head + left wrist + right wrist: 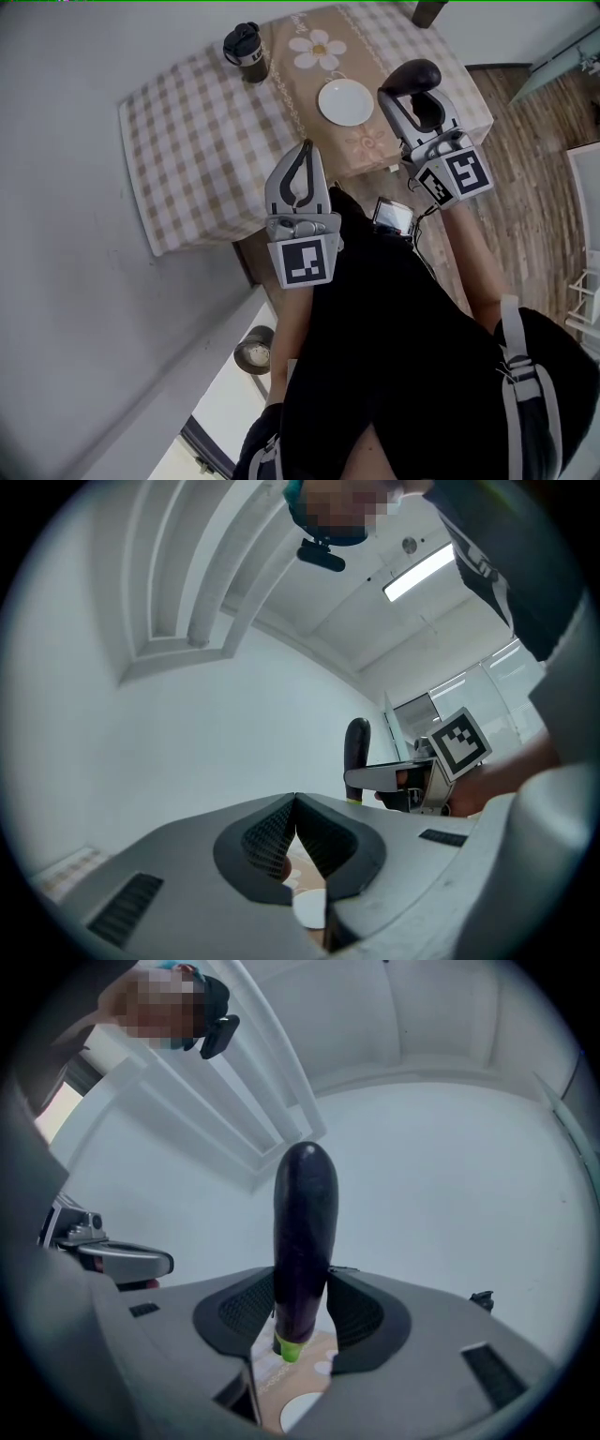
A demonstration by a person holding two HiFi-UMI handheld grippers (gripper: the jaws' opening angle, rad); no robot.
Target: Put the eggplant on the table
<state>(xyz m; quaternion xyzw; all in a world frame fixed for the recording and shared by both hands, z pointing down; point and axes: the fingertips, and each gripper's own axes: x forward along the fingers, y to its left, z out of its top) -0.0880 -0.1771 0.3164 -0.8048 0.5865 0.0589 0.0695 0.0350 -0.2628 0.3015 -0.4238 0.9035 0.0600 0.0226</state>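
The eggplant [305,1232] is not yet put down. The right tongs [302,1309] grasp it near its green stem end, seemingly above the surface [187,141], beside the white plate [345,101] at upper centre. The left tongs [295,808] are clenched and empty. Lowering and releasing remain.

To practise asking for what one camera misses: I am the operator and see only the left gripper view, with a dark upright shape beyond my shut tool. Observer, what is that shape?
Observer: An eggplant, clamped between the jaws of the right tool, green stem end toward its camera.
Operator: Is it over the table yet?
Observer: In the head view it appears above the table, just right of a white plate.
Operator: Anything else on there?
Observer: A dark lidded cup, left of the plate near the far edge.
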